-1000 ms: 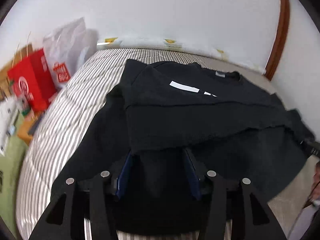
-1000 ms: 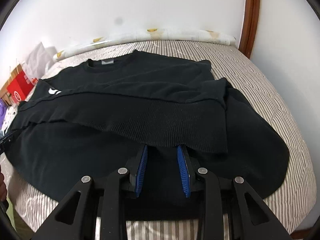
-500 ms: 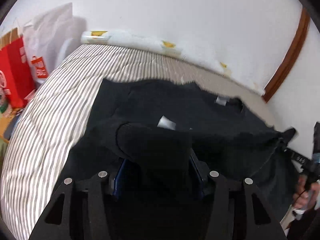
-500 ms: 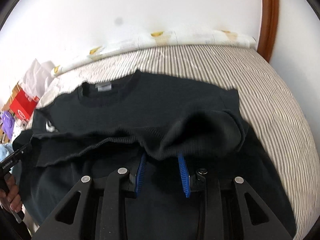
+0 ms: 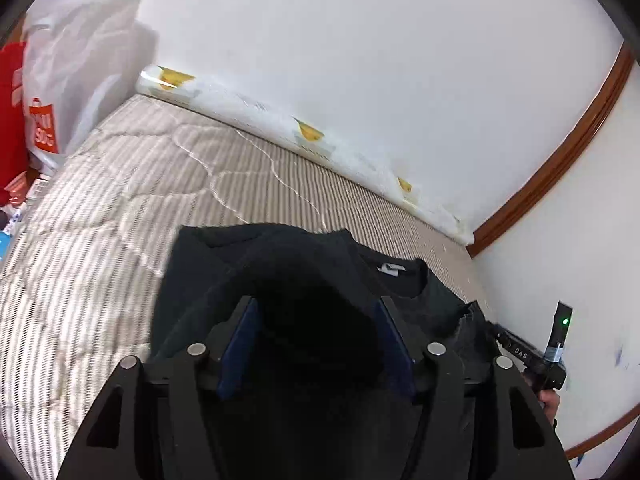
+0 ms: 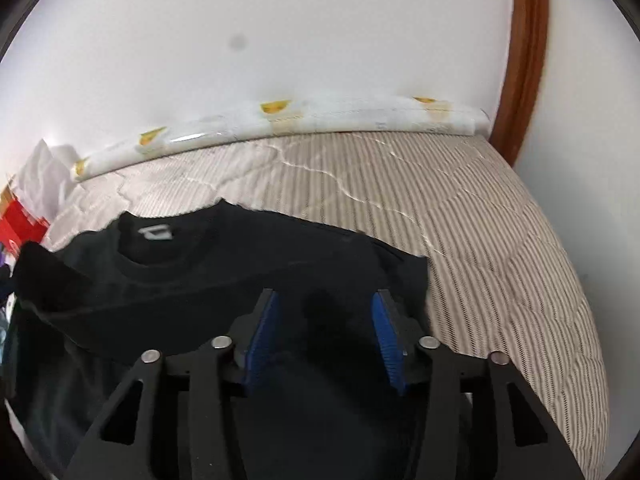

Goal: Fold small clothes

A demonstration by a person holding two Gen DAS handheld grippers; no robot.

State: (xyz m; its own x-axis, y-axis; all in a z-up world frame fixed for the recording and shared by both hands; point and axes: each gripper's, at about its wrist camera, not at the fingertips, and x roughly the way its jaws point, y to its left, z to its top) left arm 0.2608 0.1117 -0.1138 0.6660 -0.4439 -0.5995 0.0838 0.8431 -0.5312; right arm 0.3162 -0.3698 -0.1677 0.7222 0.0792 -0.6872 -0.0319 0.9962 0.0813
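Your black sweater [image 6: 224, 280] lies on the striped bed [image 6: 500, 248], its neck label [image 6: 156, 234] unreadable. Your left gripper [image 5: 316, 320] and right gripper [image 6: 326, 316] both have jaws apart, with black fabric between them.

Two black handheld grippers with blue pads point forward and slightly down. The left gripper [image 5: 316, 336] has its jaws spread wide, dark fabric bunched between them. The right gripper [image 6: 326, 332] also has its jaws spread apart; in the left view it appears at far right, held in a hand [image 5: 549, 400]
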